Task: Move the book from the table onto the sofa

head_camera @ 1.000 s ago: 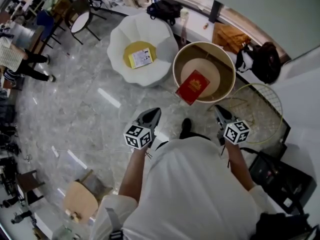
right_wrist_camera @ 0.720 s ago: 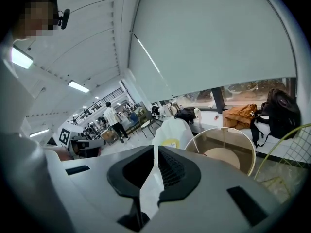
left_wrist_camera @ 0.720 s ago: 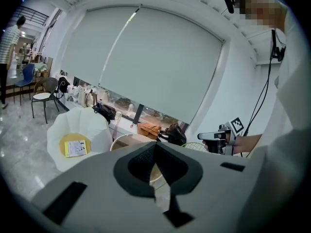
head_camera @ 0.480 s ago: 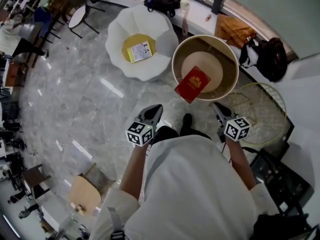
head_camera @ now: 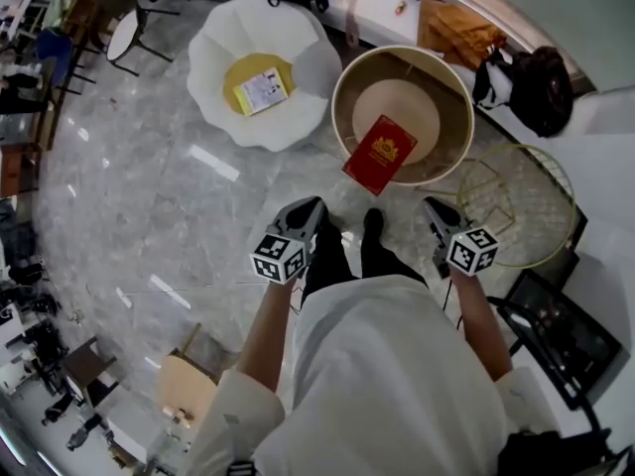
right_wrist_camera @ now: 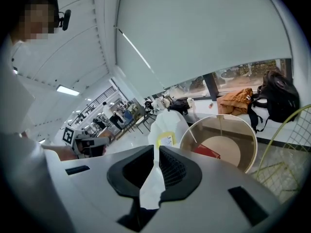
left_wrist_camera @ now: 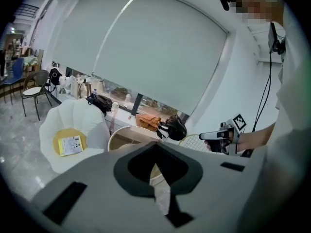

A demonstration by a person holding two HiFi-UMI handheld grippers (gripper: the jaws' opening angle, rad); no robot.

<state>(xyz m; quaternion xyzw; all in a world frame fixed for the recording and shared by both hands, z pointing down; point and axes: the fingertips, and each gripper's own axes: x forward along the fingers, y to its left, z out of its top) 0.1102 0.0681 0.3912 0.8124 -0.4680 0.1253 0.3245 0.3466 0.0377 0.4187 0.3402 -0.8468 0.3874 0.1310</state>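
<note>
Two grippers show in the head view, held out low in front of the person. The left gripper [head_camera: 306, 212] sits at 7 o'clock of the round table [head_camera: 342, 89] and the right gripper [head_camera: 438, 212] at 5 o'clock of it. Both are well apart from the table and touch nothing. The red book [head_camera: 380, 153] lies on the table's 7 o'clock side, cover up with a gold emblem, and its near end covers the rim. Its long axis runs from 1 o'clock to 7 o'clock, with the far end towards the table's middle. The white sofa [head_camera: 298, 87] stands at 9 o'clock of the table, and a leaflet [head_camera: 260, 89] lies on its yellow cushion [head_camera: 240, 71]. A wire stand [head_camera: 526, 206] is at 4 o'clock of the table and a black backpack [head_camera: 526, 92] at 3 o'clock.

Left gripper view: the left gripper [left_wrist_camera: 156, 171] has its jaws clenched together with nothing caught between them. Past them the white sofa [left_wrist_camera: 73, 123] shows at 10 o'clock and the round table [left_wrist_camera: 121, 135] just above the jaws, which hide the book here. The right gripper [left_wrist_camera: 206, 136] hangs at 3 o'clock.

Right gripper view: the right gripper [right_wrist_camera: 155, 174] also has its jaws pressed together and grasps nothing. The red book [right_wrist_camera: 208, 152] shows at 2 o'clock, inside the near wall of the round table [right_wrist_camera: 245, 130], only one corner visible. The white sofa [right_wrist_camera: 167, 123] is at 12 o'clock and the left gripper [right_wrist_camera: 92, 149] at 9 o'clock
</note>
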